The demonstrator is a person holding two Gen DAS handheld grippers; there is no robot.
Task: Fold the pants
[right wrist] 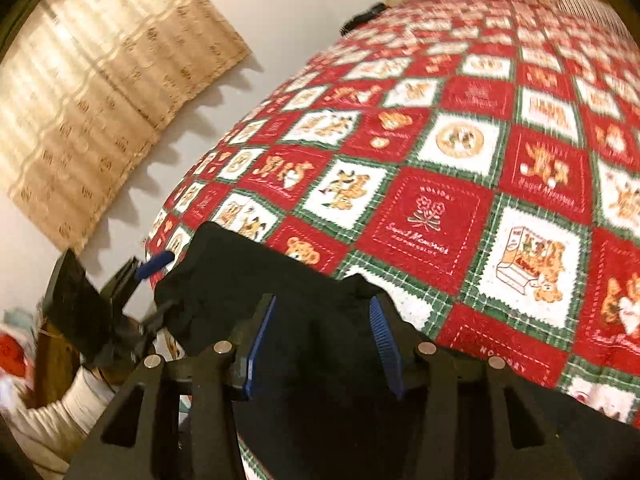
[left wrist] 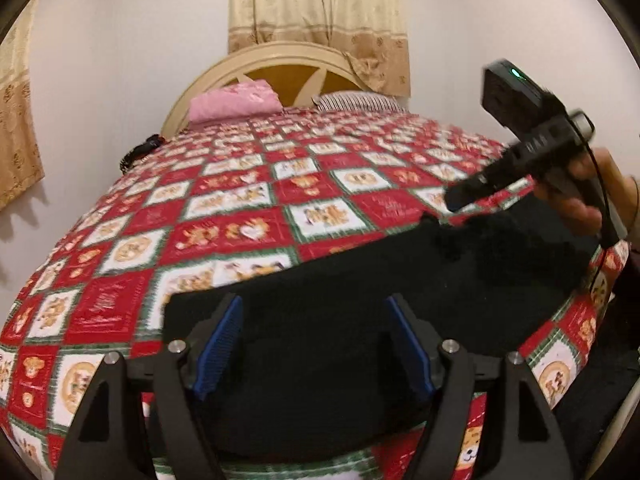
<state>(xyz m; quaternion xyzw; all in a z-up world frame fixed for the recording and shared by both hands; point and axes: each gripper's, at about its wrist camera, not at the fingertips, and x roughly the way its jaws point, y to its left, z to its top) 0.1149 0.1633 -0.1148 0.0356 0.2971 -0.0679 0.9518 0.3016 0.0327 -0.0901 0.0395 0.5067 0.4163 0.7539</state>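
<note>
Blue pads [left wrist: 222,344] on my left tongs [left wrist: 316,344] sit closest to me, spread wide apart with nothing pinched between them. Under them lie the black pants [left wrist: 360,280], stretched along the near edge of the bed, on top of the red and white bear blanket [left wrist: 240,200]. Going right, the pants run on to where my right tongs [left wrist: 460,200] hang just over their far corner. From this side those look blurry, so I cannot tell here if they touch the cloth. My right camera helps: the right tongs [right wrist: 322,340] are open wide too, with their tips low over the pants [right wrist: 312,288] and nothing caught in them. Over on the left in that view I see my left tongs [right wrist: 154,266] near the other end of the pants. I think I am at a grabbing step, with one tong at each end and no hold yet. Next I think I need to go down, pinch both ends, and lift them together so the cloth folds over evenly. Far back are a pink pillow [left wrist: 234,100] and a striped pillow [left wrist: 356,101].
</note>
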